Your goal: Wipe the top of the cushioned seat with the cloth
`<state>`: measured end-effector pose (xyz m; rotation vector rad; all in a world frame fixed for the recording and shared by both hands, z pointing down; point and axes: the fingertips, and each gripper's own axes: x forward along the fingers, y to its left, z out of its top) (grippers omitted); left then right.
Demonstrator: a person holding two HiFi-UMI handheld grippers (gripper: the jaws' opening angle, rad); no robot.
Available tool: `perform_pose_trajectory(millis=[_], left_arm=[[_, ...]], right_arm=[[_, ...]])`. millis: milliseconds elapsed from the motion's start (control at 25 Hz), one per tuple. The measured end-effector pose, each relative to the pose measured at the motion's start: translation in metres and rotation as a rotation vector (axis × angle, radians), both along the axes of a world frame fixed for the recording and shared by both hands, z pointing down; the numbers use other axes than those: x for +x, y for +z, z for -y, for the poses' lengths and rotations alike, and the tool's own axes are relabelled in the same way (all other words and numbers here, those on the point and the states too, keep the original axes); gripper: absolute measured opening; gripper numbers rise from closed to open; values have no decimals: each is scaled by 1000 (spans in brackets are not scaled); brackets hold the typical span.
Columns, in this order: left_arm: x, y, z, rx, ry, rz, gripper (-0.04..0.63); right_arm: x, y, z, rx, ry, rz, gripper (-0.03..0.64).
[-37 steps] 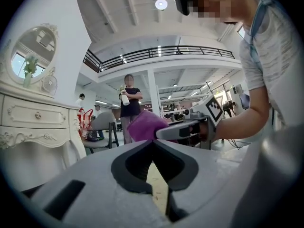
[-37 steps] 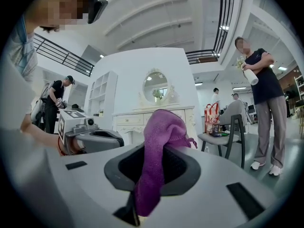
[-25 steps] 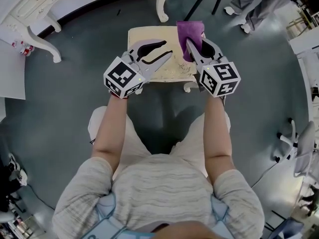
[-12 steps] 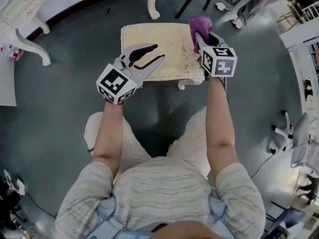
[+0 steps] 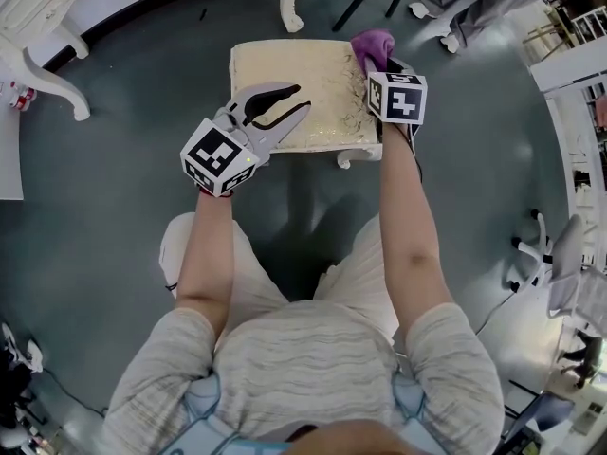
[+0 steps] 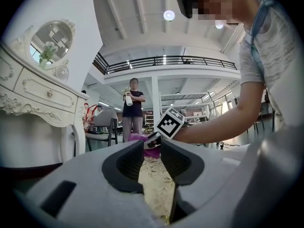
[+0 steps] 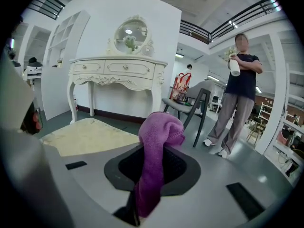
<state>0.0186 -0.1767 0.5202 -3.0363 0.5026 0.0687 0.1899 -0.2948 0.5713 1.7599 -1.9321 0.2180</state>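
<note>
The cushioned seat (image 5: 285,79) is a cream, patterned stool top in front of my knees. The purple cloth (image 5: 373,45) bunches at the seat's far right corner, and my right gripper (image 5: 377,64) is shut on it. In the right gripper view the cloth (image 7: 159,132) hangs from between the jaws, with the seat (image 7: 90,134) to the left. My left gripper (image 5: 302,99) hovers over the seat's near left part. Its jaws are closing with nothing between them. The left gripper view looks across the seat (image 6: 156,184) to the cloth (image 6: 138,138).
A white dressing table (image 5: 47,8) stands at the far left, with one of its legs (image 5: 292,3) just beyond the seat. A dark chair (image 7: 187,103) and a standing person (image 7: 240,80) are beyond the seat on the right. Grey floor surrounds the seat.
My right gripper has carried the cloth away from me, along the seat's right side to its far right corner. The left gripper has drifted slightly left.
</note>
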Motion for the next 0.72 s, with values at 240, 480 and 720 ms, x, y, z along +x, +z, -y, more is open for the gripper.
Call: perform_pose_trajectory(millis=[240, 480, 720], left_arm=[[-15, 6, 7, -16, -24, 11, 81], [-22, 5, 11, -23, -26, -4, 80], [-21, 8, 11, -25, -7, 8, 80]], right_arm=[[-3, 12, 8, -49, 39, -39, 61], [-15, 15, 8, -80, 50, -83, 61], [-24, 18, 10, -105, 43, -126, 61]])
